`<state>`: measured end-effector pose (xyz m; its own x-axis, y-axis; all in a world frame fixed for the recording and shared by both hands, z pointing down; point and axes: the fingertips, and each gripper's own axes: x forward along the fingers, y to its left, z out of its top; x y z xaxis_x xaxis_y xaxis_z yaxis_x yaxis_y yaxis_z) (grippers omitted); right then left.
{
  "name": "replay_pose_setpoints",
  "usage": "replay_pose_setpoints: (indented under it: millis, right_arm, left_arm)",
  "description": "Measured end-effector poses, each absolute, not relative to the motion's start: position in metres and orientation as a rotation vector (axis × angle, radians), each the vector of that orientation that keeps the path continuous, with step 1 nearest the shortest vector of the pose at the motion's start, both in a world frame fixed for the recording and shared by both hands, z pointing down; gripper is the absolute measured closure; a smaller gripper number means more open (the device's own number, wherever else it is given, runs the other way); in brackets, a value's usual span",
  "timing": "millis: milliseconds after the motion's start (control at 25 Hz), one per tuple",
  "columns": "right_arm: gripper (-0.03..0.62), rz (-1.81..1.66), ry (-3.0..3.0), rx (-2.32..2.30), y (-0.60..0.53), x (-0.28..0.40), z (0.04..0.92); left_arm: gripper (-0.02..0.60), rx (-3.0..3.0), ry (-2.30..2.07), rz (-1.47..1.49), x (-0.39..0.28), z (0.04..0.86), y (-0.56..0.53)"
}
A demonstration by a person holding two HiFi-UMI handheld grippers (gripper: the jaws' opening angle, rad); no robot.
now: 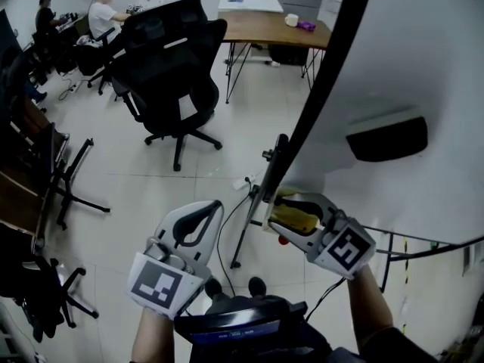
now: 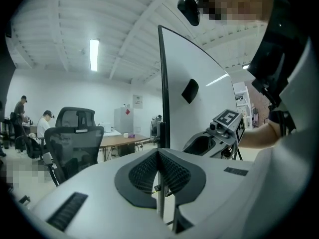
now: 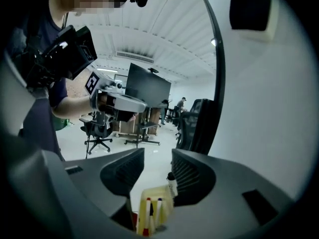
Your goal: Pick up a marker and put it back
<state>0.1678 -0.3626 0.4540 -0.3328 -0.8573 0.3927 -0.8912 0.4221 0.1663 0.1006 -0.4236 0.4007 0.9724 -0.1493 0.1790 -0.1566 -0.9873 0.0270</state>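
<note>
While the right tongs (image 3: 158, 156) stand apart with nothing clamped, the white-bodied, black-capped marker (image 3: 172, 182) stands just beside the right-hand jaw, at the far corner of the translucent yellow plastic holder (image 3: 148, 212) on the large white board (image 3: 269, 108). Red- and dark-capped markers (image 3: 148, 205) sit in the same holder. The left tongs (image 2: 159, 156) are together and empty. No marker is held, so either the pick-up remains or the return is complete. No legible writing shows. The cubes (image 1: 161, 284) carry only square patterns.
</note>
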Motion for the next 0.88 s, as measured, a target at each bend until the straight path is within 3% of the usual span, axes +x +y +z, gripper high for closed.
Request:
replay_pose_setpoints:
  millis: [120,880]
  right_arm:
    - [0.359,0.132,-2.214,1.480,-0.368,0.175,0.469]
    - [0.391,0.121,-2.066,1.424,-0.385,0.196,0.519]
  left_arm:
    - [0.581,3.042,-0.229,0.290,0.106,0.412,-0.433]
    - [0.581,2.989,-0.274,0.356,0.107,0.441,-0.443]
